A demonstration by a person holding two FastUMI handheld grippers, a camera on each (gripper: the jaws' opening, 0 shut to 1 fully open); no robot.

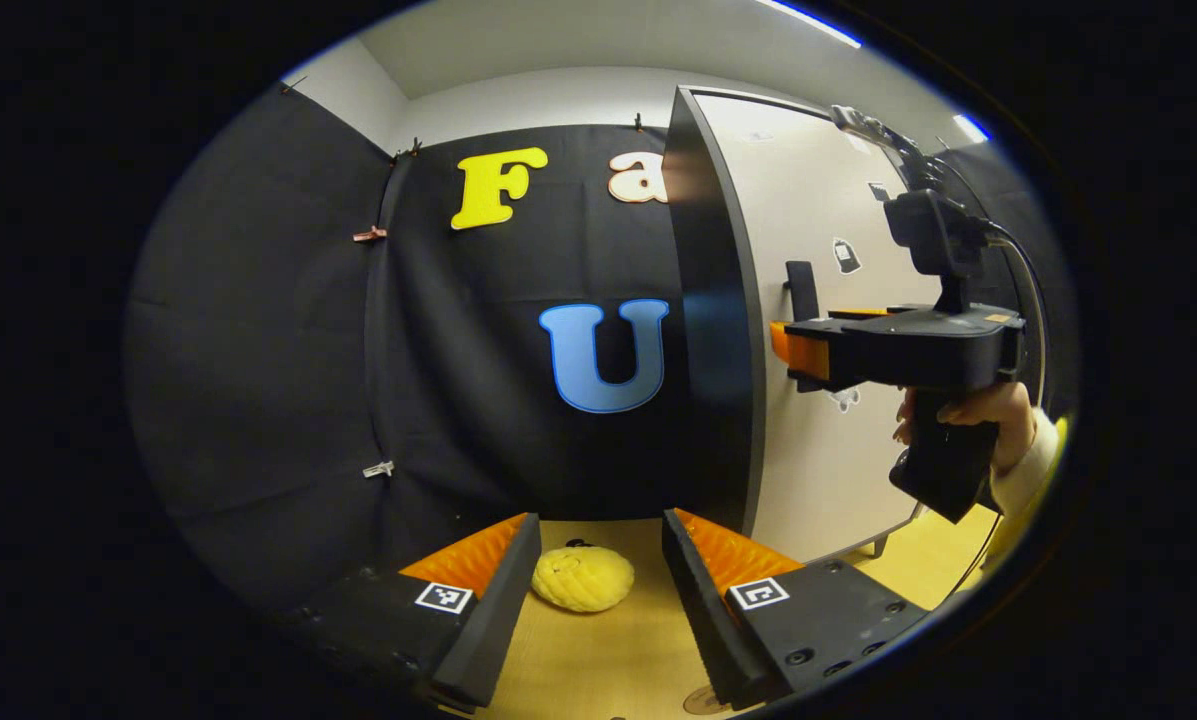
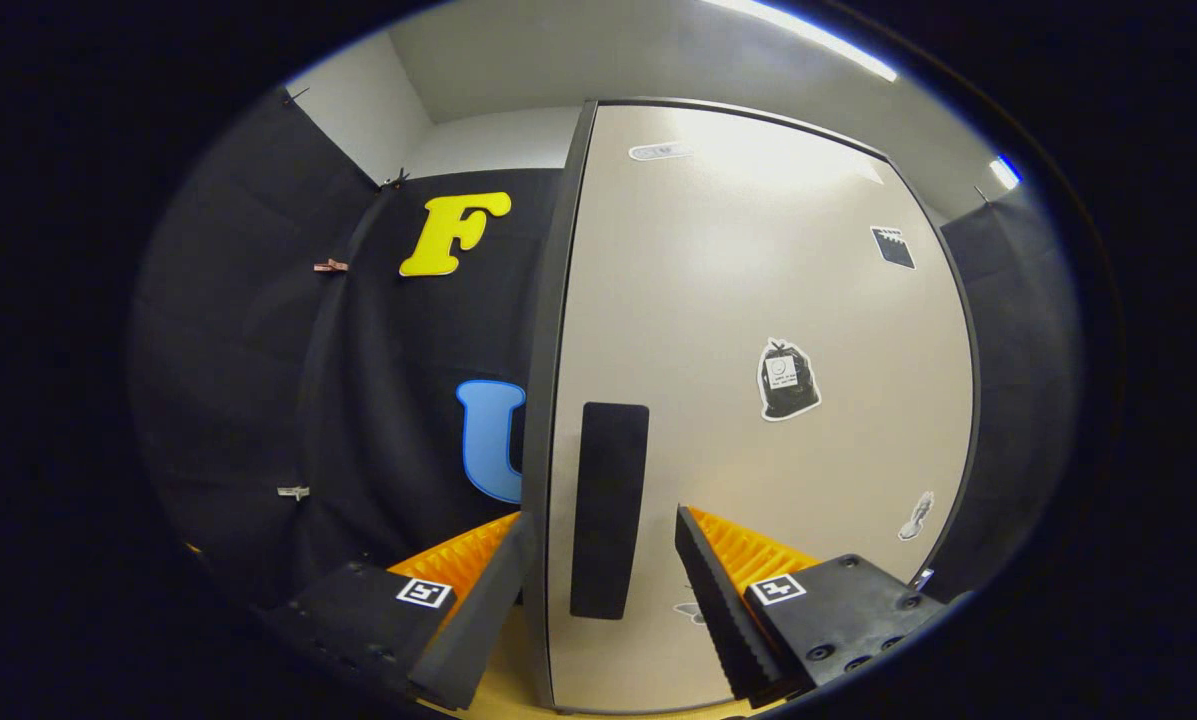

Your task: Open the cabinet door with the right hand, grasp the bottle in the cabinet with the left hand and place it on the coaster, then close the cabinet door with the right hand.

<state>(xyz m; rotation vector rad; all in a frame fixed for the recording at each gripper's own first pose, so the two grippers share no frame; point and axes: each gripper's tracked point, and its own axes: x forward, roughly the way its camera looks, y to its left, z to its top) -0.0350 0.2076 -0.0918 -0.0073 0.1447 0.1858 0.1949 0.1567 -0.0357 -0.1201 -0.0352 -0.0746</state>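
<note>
The cabinet door [image 2: 758, 400] stands closed, its dark upright handle [image 2: 608, 510] framed between the spread fingers of the right gripper [image 2: 598, 570], which grips nothing. A hand [image 1: 968, 415] holds it up to the door. To the left, the left gripper [image 1: 598, 570] hangs wide apart and empty above a yellow knitted coaster [image 1: 583, 578] on the wooden table [image 1: 598, 660].

A pale wooden table [image 1: 598, 650] carries the scene. A knobbly yellow coaster [image 1: 583, 578] lies flat on it toward 12 o'clock in the left gripper view. The cabinet [image 1: 828, 400] stands on the table at 2 o'clock.
</note>
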